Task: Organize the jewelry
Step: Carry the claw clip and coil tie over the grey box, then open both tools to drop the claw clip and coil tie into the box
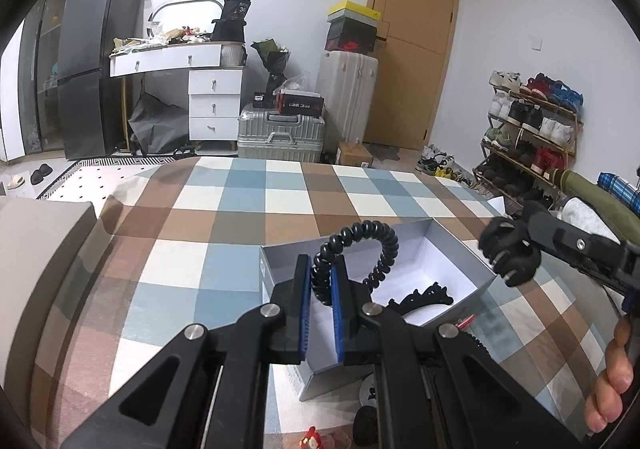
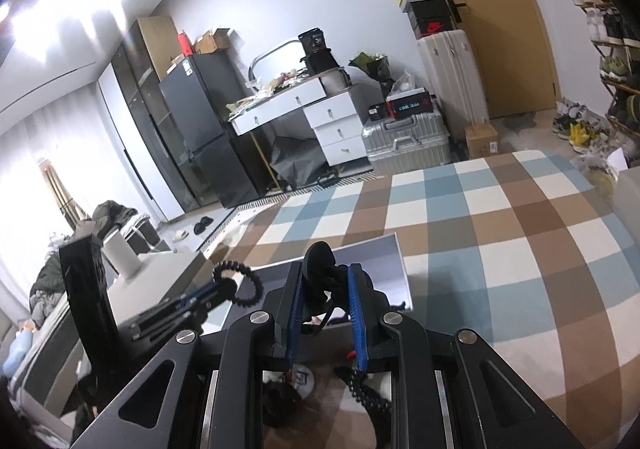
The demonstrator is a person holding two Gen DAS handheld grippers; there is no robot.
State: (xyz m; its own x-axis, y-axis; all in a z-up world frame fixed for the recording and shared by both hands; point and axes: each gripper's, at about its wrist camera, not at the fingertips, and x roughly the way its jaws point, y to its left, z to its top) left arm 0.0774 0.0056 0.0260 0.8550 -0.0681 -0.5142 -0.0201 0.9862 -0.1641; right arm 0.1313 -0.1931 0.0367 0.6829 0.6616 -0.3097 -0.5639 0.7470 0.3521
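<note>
In the left wrist view my left gripper [image 1: 321, 269] is shut on a black spiral hair tie [image 1: 380, 245] whose loop stands up above the pads. Just behind it an open grey-white box [image 1: 476, 273] holds a black toothed hair clip [image 1: 424, 295]. From the right, my right gripper [image 1: 534, 229] reaches over the box's right corner, shut on a black claw clip [image 1: 510, 255]. The right wrist view shows that gripper [image 2: 325, 277] with the claw clip [image 2: 320, 261] between its blue pads. At its left, the left gripper [image 2: 218, 287] holds the hair tie [image 2: 244, 285] beside the box [image 2: 380, 261].
A checked blue, brown and white cover [image 1: 248, 209] spreads under everything. A grey cushion [image 1: 40, 249] lies at the left. Small items sit near me: a red figure [image 1: 312, 439], a second spiral tie [image 2: 360, 389]. A hand [image 1: 612, 381] shows at lower right. Suitcases, drawers and a shoe rack stand beyond.
</note>
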